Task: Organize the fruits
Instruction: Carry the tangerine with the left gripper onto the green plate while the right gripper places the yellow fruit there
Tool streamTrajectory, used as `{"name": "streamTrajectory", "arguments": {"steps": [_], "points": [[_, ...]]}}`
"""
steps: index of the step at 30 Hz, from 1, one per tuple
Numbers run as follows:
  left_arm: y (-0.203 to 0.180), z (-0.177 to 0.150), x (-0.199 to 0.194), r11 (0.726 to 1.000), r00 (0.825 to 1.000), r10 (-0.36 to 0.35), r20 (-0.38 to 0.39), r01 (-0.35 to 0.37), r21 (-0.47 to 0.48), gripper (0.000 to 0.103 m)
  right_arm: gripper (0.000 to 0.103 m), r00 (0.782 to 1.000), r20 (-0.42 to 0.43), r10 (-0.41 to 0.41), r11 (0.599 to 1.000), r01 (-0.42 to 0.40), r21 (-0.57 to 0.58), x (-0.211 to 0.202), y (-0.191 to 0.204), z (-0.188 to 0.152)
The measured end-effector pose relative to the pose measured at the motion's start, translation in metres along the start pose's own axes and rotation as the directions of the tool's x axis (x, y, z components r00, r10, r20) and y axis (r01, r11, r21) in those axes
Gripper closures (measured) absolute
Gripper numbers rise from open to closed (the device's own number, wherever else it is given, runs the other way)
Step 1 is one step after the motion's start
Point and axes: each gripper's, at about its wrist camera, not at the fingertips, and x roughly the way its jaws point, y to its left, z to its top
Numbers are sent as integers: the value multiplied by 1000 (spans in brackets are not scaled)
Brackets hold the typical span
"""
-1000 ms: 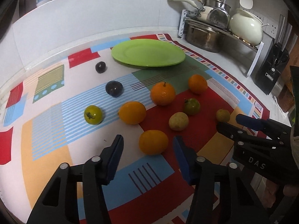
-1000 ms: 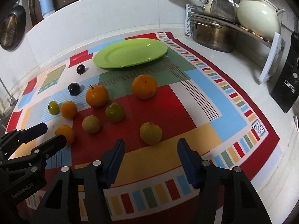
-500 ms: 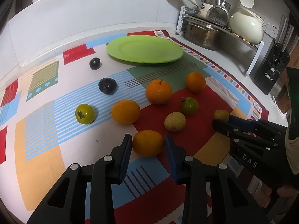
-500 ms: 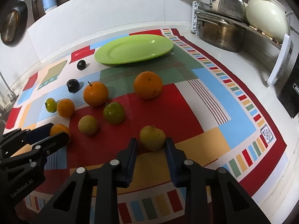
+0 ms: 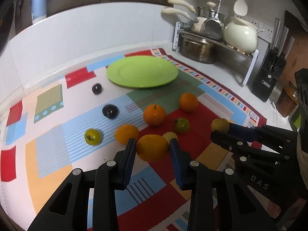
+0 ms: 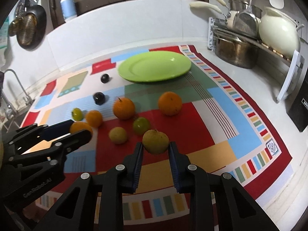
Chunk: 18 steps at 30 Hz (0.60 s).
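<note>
The left tool pinched an orange across its widest part, one pad on each side, and the right tool pinched a yellow-green fruit the same way. Both fruits appeared to be clear of the cloth, with the cloth visible beneath them; this grip across the middle probably kept a round, smooth body from squirting out of the flat pads. The pads were ribbed blue strips on black plastic arms held with metal pins. The orange had a dimpled, slightly glossy rind; the yellow-green fruit was duller, with a small dark stalk end at the top. The remaining fruit lay loose on the cloth between the tools and the plate: three more oranges, a pale yellow fruit, a green fruit, a small yellow-green one at the left, and two dark plums. The plate was a shallow, glossy green disc, bare, at the far end of the cloth, and was judged to be the likely place for the fruit. The cloth was flat, printed in coloured blocks and stripes, and covered the white bench. Steel pans and a cream pot stood on a rack at the far right, well apart from the fruit.
</note>
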Motion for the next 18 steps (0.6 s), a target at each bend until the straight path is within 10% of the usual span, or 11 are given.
{"name": "streamTrajectory", "arguments": {"steps": [18], "points": [[20, 66, -4, 990, 997, -62, 47, 56, 127, 67, 75, 994, 106, 30, 1000, -29, -10, -17, 19, 62]]}}
